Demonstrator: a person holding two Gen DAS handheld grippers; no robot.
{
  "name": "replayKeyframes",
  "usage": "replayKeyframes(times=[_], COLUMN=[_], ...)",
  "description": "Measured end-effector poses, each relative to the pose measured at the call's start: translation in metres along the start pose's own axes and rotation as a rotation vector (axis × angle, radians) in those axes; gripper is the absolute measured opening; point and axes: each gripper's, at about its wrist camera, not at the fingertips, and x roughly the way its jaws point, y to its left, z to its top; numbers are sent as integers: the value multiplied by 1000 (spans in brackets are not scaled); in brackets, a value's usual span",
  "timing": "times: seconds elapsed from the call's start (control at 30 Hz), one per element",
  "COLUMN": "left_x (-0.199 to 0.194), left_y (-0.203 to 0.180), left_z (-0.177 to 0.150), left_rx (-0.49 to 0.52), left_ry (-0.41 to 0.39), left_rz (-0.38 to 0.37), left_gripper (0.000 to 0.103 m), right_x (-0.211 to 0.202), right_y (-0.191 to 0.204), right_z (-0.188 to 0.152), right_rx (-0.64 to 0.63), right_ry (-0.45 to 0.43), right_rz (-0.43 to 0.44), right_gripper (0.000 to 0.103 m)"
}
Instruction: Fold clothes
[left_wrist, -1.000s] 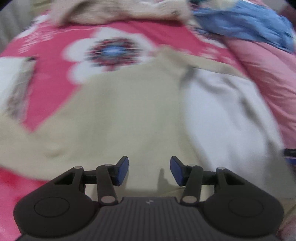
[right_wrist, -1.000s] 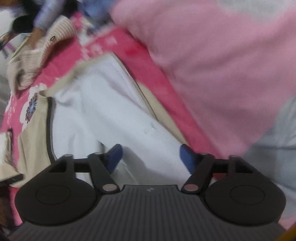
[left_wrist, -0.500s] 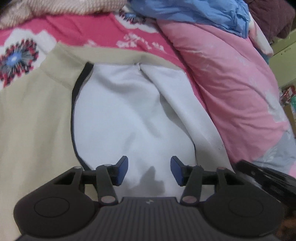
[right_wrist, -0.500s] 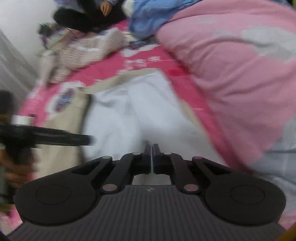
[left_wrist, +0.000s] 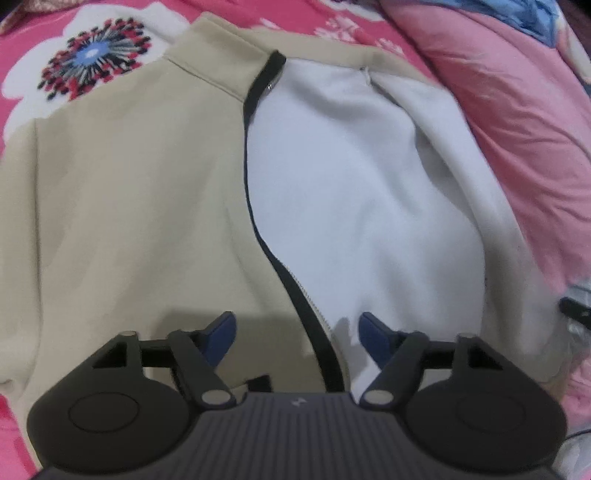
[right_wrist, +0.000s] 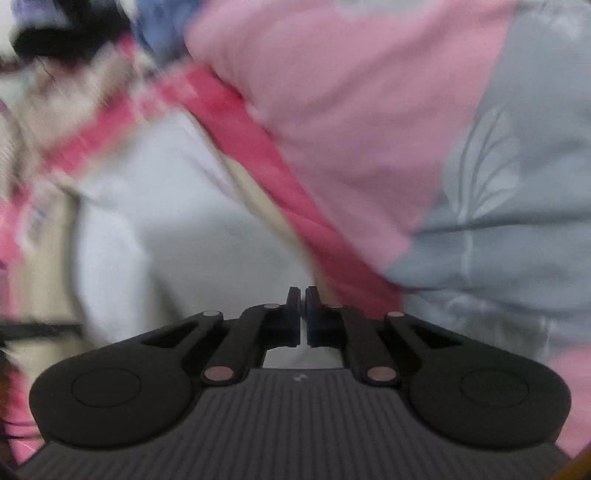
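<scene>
Left wrist view, sharp: left gripper (left_wrist: 297, 328) tilted steeply downward over one beige zip-up jacket (left_wrist: 129, 206), jaws spreading wider, nothing pinched, blue pads (left_wrist: 221, 328) straddling the black zipper edge (left_wrist: 258, 206) from above. Jacket spread flat on a pink floral bedsheet (left_wrist: 22, 48), one front panel folded back to expose the white lining (left_wrist: 351, 177). One printed flower (left_wrist: 92, 66) on the sheet beyond the collar; one pink quilt (left_wrist: 517, 122) banked along the jacket's right side; a scrap of blue cloth (left_wrist: 535, 18) at the top right corner.

Right wrist view, motion-blurred: right gripper (right_wrist: 302, 314) angled downward, fingers pressed together; whether cloth is caught between them cannot be told. Same white lining (right_wrist: 177, 221) ahead and to the left, with its beige edge (right_wrist: 258, 192) running alongside a strip of the sheet (right_wrist: 258, 147). Shown only here: the quilt's grey leaf-patterned section (right_wrist: 498, 184) adjoining the pink (right_wrist: 351, 92), and a blurred knitted garment (right_wrist: 66, 107) at upper left.
</scene>
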Motion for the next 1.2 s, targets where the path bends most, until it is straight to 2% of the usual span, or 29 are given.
replayKeyframes(times=[0.1,0.17,0.27,0.37,0.47,0.5,0.57,0.63,0.7,0.77,0.83,0.9,1.0,1.03,1.1,1.17,1.2], left_x=[-23,-41,-60,-60,-46,-41,-31,-20,-9,1,15,31,61,72,87,96,93], left_y=[8,12,9,-4,-19,-26,-38,-55,-73,-91,-118,-144,-175,-182,-184,-182,-180], left_z=[0,2,9,17,23,25,29,43,62,84,106,125,145,151,159,163,163], left_rx=[-45,-69,-80,-49,-2,18,65,108,145,180,234,306,400,414,400,375,358], left_ry=[-54,-97,-154,-169,-156,-151,-155,-167,-186,-206,-220,-219,-190,-167,-124,-92,-88], left_rz=[-17,-49,-117,-133,-113,-108,-104,-106,-107,-109,-88,-40,35,53,54,40,26], left_gripper=[67,67,67,67,67,66,67,68,69,72,72,71,63,54,41,25,11], right_x=[-25,-24,5,42,65,61,41,22,-3,-24,-33,-26,-9,-4,9,22,28], right_y=[33,63,116,160,190,192,182,160,127,95,70,58,76,87,101,101,98], right_z=[-18,-34,-71,-116,-152,-158,-156,-141,-124,-112,-106,-106,-117,-123,-134,-137,-136], right_rx=[-43,-125,-277,-390,-558,-574,-520,-423,-307,-210,-160,-161,-281,-340,-439,-469,-456], right_ry=[-39,-15,91,231,339,345,310,250,147,54,14,50,110,116,128,153,162], right_rz=[129,204,285,363,317,318,325,270,190,112,79,63,114,129,91,42,38], right_gripper=[1,1,0,0,2,3,3,6,18,48,60,60,60,60,59,52,49])
